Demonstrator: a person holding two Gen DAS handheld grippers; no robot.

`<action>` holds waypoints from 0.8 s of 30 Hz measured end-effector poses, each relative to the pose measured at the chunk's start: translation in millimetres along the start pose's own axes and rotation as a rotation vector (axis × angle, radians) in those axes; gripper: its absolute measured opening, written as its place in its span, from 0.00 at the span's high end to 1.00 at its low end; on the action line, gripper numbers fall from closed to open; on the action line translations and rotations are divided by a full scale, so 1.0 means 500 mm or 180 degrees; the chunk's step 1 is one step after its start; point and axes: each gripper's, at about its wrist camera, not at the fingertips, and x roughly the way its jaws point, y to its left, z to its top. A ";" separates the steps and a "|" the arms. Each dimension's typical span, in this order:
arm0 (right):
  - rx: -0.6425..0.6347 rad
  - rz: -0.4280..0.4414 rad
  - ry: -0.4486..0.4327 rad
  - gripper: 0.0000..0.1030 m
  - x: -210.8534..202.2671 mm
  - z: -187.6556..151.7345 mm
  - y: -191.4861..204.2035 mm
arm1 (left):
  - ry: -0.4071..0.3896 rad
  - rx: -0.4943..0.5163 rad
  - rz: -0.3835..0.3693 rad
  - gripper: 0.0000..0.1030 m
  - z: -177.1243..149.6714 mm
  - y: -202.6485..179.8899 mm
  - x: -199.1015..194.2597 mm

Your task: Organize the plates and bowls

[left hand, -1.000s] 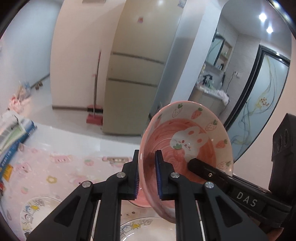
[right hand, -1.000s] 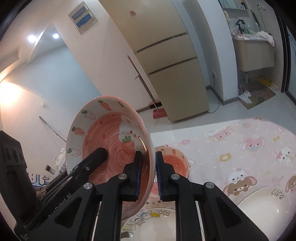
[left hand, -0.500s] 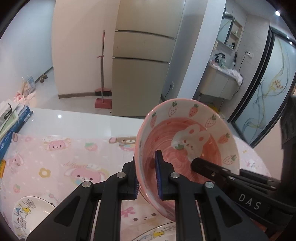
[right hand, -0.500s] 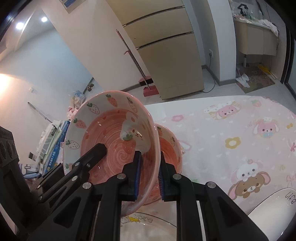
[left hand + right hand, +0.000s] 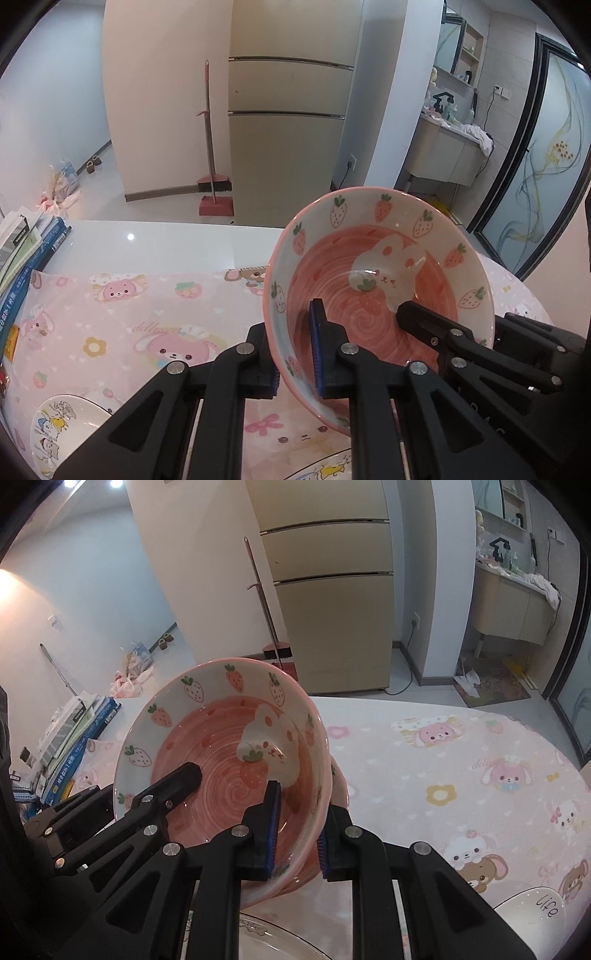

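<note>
A pink strawberry-and-rabbit bowl is held in the air above the pink cartoon tablecloth. My left gripper straddles the bowl's left rim, its jaws a little apart around it. My right gripper straddles the opposite rim of the same bowl, its jaws also slightly apart. A second pink bowl sits on the cloth right behind and under the held one. Cartoon plates lie below: one at the left, one under the grippers and a white plate at the right.
A stack of books lies at the table's left edge. Beyond the table stand a fridge, a broom with dustpan and a glass door at the right.
The bowl has tilted from nearly on edge towards level and come down over the second bowl. Both grippers' jaws have widened on the rim.
</note>
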 end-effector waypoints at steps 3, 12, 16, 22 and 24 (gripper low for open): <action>0.0112 0.0093 0.0163 0.82 0.019 0.000 -0.014 | 0.0018 0.0067 0.0068 0.89 -0.004 -0.002 0.010; 0.0224 0.0203 0.0162 0.82 0.013 0.001 -0.037 | 0.0123 -0.0015 0.0035 0.89 0.000 0.013 0.026; -0.0040 0.0023 0.0122 0.82 0.006 -0.001 -0.025 | 0.0210 -0.0062 0.0050 0.89 -0.002 0.015 0.034; -0.0091 0.0020 0.0112 0.82 -0.001 0.001 -0.026 | 0.0203 -0.0075 0.0010 0.89 -0.002 0.016 0.032; -0.0106 0.0007 0.0112 0.82 -0.003 0.002 -0.023 | 0.0195 -0.0066 0.0028 0.89 -0.002 0.014 0.030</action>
